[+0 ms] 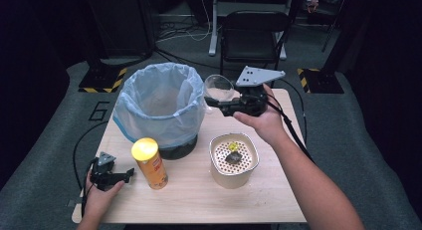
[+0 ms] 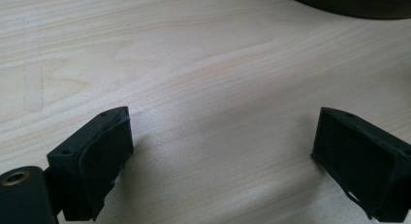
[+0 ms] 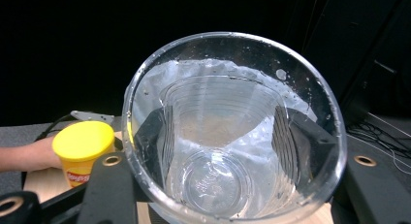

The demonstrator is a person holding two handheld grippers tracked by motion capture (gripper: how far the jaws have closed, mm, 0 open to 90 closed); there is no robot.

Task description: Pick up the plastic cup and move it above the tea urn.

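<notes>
Wooden table, left tongs spread wide, empty, right tongs clamped around clear plastic cup beside lined bin

Bin behind can — holed container right of both

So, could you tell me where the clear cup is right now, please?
In the high view the clear cup is held in the right gripper, raised beside the bin's right rim, beyond the strainer pot.
</notes>
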